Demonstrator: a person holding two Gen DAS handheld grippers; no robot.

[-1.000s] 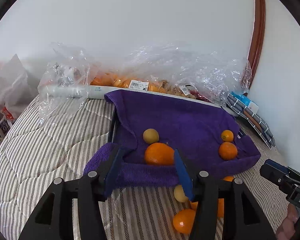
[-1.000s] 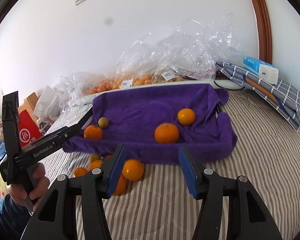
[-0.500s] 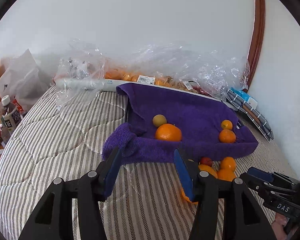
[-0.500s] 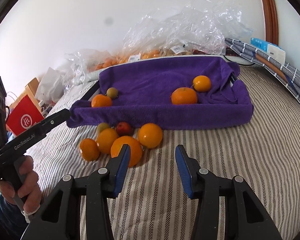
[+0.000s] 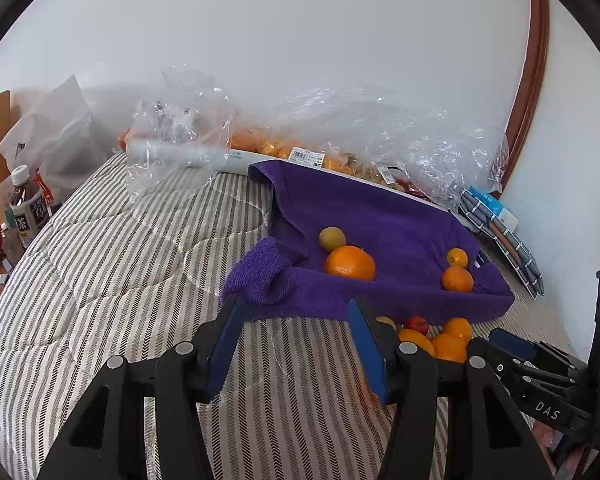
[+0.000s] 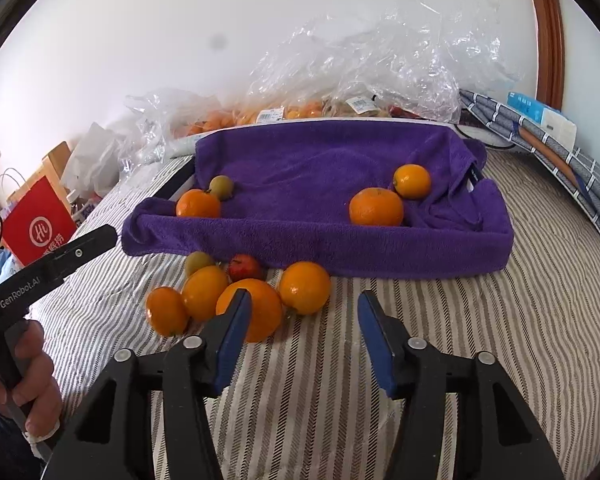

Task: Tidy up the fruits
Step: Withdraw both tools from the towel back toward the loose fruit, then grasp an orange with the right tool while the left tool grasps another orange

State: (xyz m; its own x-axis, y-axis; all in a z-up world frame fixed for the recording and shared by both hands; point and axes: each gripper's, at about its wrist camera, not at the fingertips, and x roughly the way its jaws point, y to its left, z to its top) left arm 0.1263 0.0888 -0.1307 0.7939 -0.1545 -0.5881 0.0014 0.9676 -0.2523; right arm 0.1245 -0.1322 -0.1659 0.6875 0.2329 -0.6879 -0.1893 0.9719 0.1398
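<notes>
A tray lined with a purple towel (image 6: 300, 236) (image 5: 380, 208) sits on the striped bed. It holds two oranges (image 6: 376, 207) (image 6: 198, 203), a small orange (image 6: 412, 181) and a greenish fruit (image 6: 221, 187). Several loose oranges (image 6: 305, 288), a greenish fruit (image 6: 198, 262) and a small red fruit (image 6: 244, 267) lie on the bed before the tray. My right gripper (image 6: 304, 297) hovers just short of this pile. Its jaws are opening and its pads touch nothing. My left gripper (image 5: 294, 304) stands open and empty before the tray's left corner, with the pile (image 5: 440, 342) to its right.
Clear plastic bags (image 6: 360, 68) holding more fruit lie behind the tray against the wall. A folded checked cloth and a blue box (image 6: 540, 114) are at the right. A red bag (image 6: 36, 224) and bottles (image 5: 26, 208) stand off the bed's left edge. A hand (image 6: 28, 380) grips the left tool.
Both grippers have drawn back from the tray. The right one sank toward the loose pile, which now fills its foreground, and its jaws narrowed, then widened. The left jaws kept their gap.
</notes>
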